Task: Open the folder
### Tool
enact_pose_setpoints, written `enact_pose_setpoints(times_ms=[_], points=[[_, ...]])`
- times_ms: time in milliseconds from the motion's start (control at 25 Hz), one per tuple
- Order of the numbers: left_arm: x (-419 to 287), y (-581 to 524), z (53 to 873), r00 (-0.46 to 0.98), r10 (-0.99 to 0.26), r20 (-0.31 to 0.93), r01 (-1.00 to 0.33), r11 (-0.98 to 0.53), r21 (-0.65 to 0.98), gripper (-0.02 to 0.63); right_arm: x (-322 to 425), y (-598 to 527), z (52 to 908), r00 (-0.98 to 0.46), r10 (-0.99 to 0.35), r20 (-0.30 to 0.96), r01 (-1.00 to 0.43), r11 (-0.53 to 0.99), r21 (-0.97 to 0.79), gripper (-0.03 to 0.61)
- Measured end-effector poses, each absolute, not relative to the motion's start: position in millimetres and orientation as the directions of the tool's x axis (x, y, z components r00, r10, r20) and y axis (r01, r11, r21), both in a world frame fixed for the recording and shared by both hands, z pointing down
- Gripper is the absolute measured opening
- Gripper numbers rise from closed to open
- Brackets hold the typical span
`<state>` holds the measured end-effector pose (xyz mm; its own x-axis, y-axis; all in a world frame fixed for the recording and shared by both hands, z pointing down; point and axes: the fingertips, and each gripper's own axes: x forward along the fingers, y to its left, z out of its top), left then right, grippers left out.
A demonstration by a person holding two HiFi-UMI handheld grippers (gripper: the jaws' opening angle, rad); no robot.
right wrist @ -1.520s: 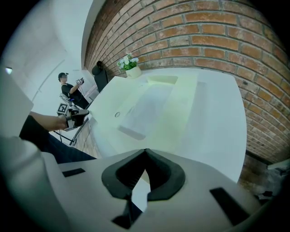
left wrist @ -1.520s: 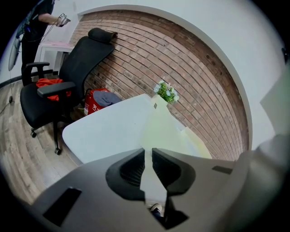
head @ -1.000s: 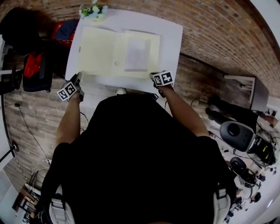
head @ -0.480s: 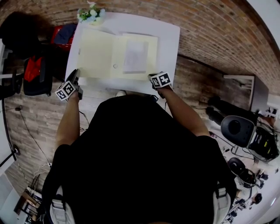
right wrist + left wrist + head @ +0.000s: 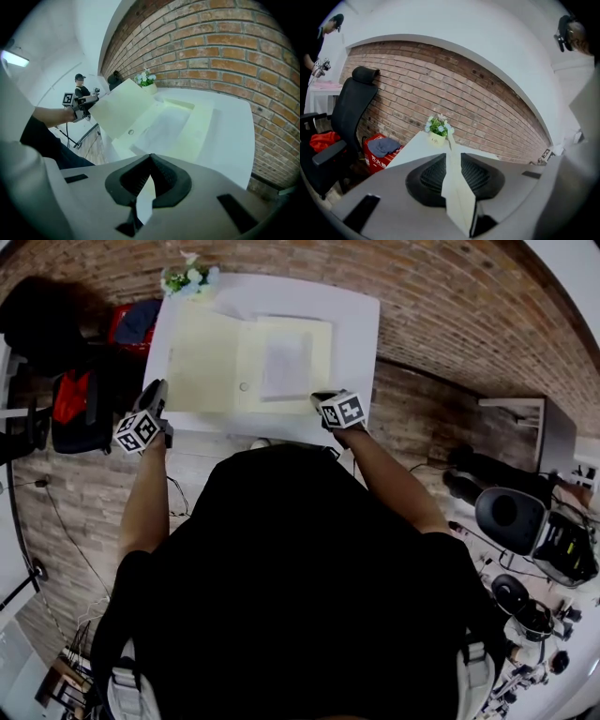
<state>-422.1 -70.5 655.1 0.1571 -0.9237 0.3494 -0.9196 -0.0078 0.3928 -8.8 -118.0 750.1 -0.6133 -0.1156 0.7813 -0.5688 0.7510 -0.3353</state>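
A pale yellow folder [image 5: 248, 367] lies spread open on the white table [image 5: 356, 334], with a sheet of paper [image 5: 286, 362] on its right half. My left gripper [image 5: 155, 390] is shut on the left cover's outer edge. That cover shows edge-on [image 5: 457, 192] between the jaws [image 5: 452, 176], and in the right gripper view it is raised and tilted [image 5: 119, 110]. My right gripper [image 5: 319, 397] is shut on the near corner of the right half [image 5: 146, 201], at the table's near edge [image 5: 149, 180].
A small pot of flowers [image 5: 186, 279] stands at the table's far left corner [image 5: 438, 131]. Left of the table are a black office chair [image 5: 342, 122] and a red box [image 5: 377, 152]. A brick wall runs behind. Equipment sits on a bench at the right [image 5: 525, 531].
My left gripper has risen and drifted left, lifting the left cover off the table. The right gripper has come up a little with its corner.
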Motion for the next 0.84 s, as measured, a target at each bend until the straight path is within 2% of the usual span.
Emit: enact_pose_setpoints(times_ms=[320, 840], points=[[-390, -102, 601, 0.207, -0.943, 0.26, -0.946, -0.126, 0.299, 0.104, -8, -140, 715, -0.647, -0.19, 0.738, -0.584, 0.746, -0.319, 0.023], [-302, -142, 576, 0.382, -0.89, 0.25, -0.92, -0.339, 0.198, 0.101, 18, -190, 654, -0.666, -0.333, 0.668, -0.639, 0.717, -0.279, 0.023]])
